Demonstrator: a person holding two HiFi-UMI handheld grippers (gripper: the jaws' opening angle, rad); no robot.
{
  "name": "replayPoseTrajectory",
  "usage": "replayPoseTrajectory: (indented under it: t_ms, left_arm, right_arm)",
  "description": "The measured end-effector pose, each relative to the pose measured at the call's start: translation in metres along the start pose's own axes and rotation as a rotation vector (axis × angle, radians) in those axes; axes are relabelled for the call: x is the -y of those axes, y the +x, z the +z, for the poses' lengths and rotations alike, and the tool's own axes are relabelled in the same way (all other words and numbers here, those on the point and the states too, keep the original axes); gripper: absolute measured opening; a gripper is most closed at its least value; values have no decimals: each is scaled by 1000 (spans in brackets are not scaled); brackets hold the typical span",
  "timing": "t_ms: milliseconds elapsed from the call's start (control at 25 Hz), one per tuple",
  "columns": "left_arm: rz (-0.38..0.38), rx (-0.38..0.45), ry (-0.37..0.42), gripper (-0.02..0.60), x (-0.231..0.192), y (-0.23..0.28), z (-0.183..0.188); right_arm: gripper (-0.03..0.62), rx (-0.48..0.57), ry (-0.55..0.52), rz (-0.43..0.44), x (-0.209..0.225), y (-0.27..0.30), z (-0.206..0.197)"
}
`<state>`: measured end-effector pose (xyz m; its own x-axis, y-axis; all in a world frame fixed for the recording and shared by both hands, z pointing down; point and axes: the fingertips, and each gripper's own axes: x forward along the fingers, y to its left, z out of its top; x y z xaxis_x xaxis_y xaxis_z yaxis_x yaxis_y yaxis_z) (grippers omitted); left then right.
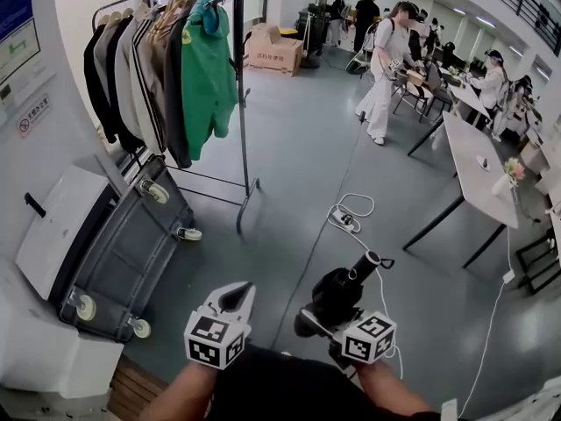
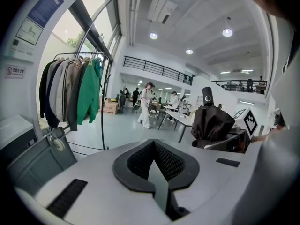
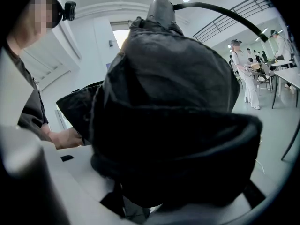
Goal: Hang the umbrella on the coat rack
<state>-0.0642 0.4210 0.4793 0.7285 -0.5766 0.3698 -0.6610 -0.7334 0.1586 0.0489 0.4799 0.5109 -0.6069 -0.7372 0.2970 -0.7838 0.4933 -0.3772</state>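
Observation:
The coat rack [image 1: 238,103] stands at the upper left of the head view, its bar full of jackets and a green hoodie [image 1: 207,73]. The left gripper view also shows the coat rack [image 2: 104,102], ahead and to the left. My right gripper [image 1: 323,318] is shut on a folded black umbrella [image 1: 337,293], whose handle [image 1: 368,264] and strap loop point forward. In the right gripper view the umbrella [image 3: 164,102] fills most of the picture and hides the jaws. My left gripper [image 1: 238,296] is shut and empty, beside the umbrella [image 2: 211,121]. Both grippers are well short of the rack.
A dark suitcase [image 1: 123,253] lies tipped at the rack's foot, against a white cabinet [image 1: 61,226]. A power strip and cables [image 1: 344,220] cross the grey floor ahead. White tables [image 1: 478,169] and several people [image 1: 386,68] are at the right and back. A cardboard box [image 1: 273,51] sits beyond the rack.

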Motion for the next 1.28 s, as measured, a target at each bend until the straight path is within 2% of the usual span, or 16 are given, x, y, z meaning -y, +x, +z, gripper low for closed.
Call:
replayPoseTrajectory:
  t_ms: [240,520,720,840,1000,1280]
  left_arm:
    - [14,-25,14,15,13,11,2]
    - [22,-22,0,15,-8,35,17]
    - [11,-31,-15,15,-43,64,27]
    - [7,-5,-11,15,-70,84,47]
    - [10,26,0,15,-117,105,79]
    - [-2,14,14,15,-195,143,109]
  right_arm:
    - [238,-17,21,-4,22,-11,-4]
    - [238,-8,47,-15,49,7,10]
    - [238,-21,49,-24,68,40,28]
    - [238,-36,37,-25,81,65,43]
    - [238,-42,17,-29,97,110,75]
    - [238,-23,5,-33,120,186,128]
